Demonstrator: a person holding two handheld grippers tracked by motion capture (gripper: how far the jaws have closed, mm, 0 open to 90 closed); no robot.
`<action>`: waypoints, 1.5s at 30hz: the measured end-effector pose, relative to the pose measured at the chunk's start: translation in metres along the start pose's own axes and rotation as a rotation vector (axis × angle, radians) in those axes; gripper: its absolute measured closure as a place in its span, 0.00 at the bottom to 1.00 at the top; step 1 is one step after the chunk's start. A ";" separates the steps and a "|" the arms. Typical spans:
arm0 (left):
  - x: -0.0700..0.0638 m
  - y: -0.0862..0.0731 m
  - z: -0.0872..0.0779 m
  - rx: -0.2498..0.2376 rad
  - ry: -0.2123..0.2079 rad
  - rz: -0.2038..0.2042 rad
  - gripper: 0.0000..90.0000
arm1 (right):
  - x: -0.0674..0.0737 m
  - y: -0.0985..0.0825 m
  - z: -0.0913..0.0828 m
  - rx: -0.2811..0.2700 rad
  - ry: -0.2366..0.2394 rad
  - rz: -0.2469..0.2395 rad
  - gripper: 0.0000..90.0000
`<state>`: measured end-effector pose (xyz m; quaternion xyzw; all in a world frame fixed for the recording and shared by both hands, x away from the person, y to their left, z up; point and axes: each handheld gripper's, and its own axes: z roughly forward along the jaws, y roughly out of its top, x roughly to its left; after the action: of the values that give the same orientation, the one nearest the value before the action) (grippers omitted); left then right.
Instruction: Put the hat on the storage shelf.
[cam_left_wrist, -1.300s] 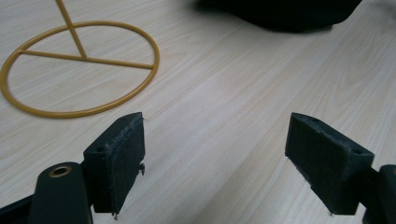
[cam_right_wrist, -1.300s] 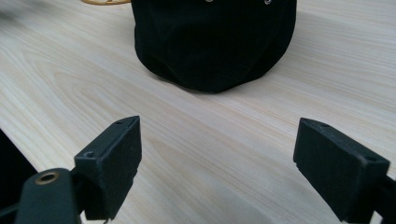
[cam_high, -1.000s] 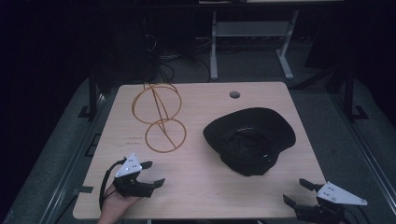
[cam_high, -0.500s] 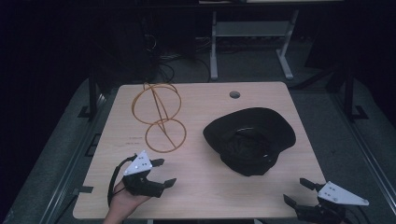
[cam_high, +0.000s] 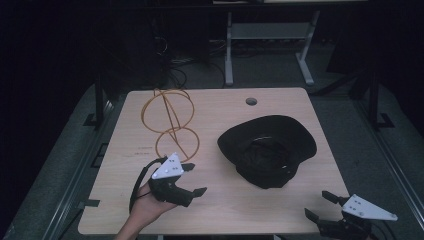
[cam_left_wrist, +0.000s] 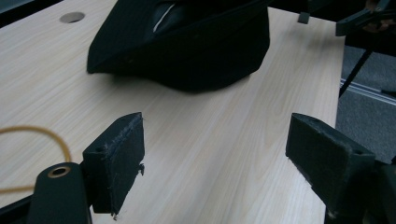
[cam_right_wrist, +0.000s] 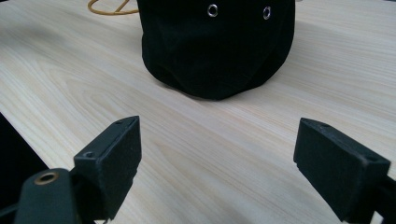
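A black brimmed hat (cam_high: 267, 150) lies crown-down on the right half of the wooden table (cam_high: 220, 220). A gold wire stand of linked rings (cam_high: 170, 122) stands at the left-centre. My left gripper (cam_high: 195, 179), held in a hand, hovers over the near left of the table with its jaws open toward the hat. In the left gripper view the hat (cam_left_wrist: 187, 46) lies ahead of the open left gripper (cam_left_wrist: 219, 158). My right gripper (cam_high: 317, 205) sits open at the table's near right corner. In the right gripper view the hat (cam_right_wrist: 217, 46) shows two metal eyelets beyond the open right gripper (cam_right_wrist: 215, 163).
A round cable hole (cam_high: 251, 101) sits near the table's far edge. A piece of gold wire (cam_left_wrist: 42, 133) curves in beside the left jaw. Dark floor, cables and a white metal frame (cam_high: 270, 35) lie beyond the table.
My left gripper has moved right and a little forward, toward the hat. The right gripper, the hat and the wire stand have stayed put.
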<state>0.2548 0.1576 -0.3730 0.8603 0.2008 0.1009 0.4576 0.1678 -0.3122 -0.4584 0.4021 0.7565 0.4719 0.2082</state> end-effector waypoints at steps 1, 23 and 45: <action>-0.001 0.004 0.002 0.002 -0.002 0.013 0.21 | 0.000 0.000 0.000 0.002 0.002 0.003 0.16; -0.012 0.082 0.074 0.084 -0.103 0.150 0.21 | -0.002 -0.002 0.002 -0.003 0.039 0.009 0.16; -0.003 0.071 0.119 0.190 -0.096 0.222 0.78 | -0.003 0.000 0.009 -0.006 0.062 0.017 0.16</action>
<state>0.3126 0.0312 -0.3809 0.9205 0.0908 0.0903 0.3691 0.1757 -0.3093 -0.4629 0.3930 0.7578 0.4881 0.1816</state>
